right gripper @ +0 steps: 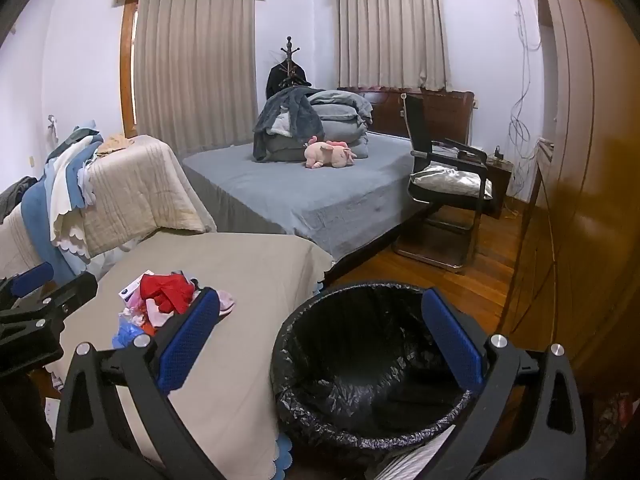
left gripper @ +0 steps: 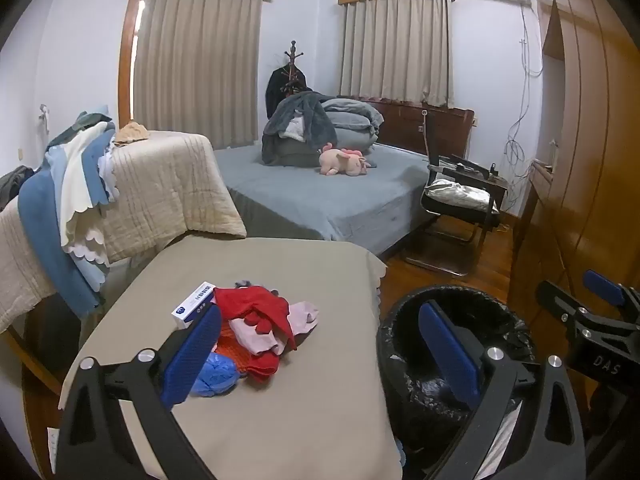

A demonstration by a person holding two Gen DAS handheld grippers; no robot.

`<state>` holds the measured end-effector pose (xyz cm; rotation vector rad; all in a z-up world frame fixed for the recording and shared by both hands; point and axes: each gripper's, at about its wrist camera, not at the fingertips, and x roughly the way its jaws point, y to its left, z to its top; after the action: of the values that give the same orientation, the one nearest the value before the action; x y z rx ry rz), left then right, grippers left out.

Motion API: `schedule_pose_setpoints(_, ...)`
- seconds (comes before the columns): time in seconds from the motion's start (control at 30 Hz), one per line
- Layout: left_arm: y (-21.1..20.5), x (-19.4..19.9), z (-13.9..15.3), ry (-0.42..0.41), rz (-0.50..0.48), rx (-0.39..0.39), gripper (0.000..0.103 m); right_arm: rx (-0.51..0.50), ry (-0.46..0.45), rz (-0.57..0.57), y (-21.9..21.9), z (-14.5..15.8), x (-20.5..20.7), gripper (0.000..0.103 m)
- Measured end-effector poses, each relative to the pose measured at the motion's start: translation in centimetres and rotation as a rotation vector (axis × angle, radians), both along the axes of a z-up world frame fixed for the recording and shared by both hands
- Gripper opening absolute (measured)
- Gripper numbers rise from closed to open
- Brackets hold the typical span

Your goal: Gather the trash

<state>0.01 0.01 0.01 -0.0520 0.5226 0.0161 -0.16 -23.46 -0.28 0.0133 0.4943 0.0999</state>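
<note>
Both grippers, left [left gripper: 320, 344] and right [right gripper: 320, 340], gape fully wide, grasping nothing, touching nothing.

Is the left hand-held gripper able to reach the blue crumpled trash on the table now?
Probably yes: the left hand-held gripper is open and empty, and the blue crumpled trash lies uncovered beside its left finger.
</note>
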Motion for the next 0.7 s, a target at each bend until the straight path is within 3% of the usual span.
schedule_pose_setpoints(0.7,-0.02,-0.06,0.08,-0.004,-0.002,0.002,0.097,0.0,0.003,0.0,0.08,-0.19,0.15,0.098)
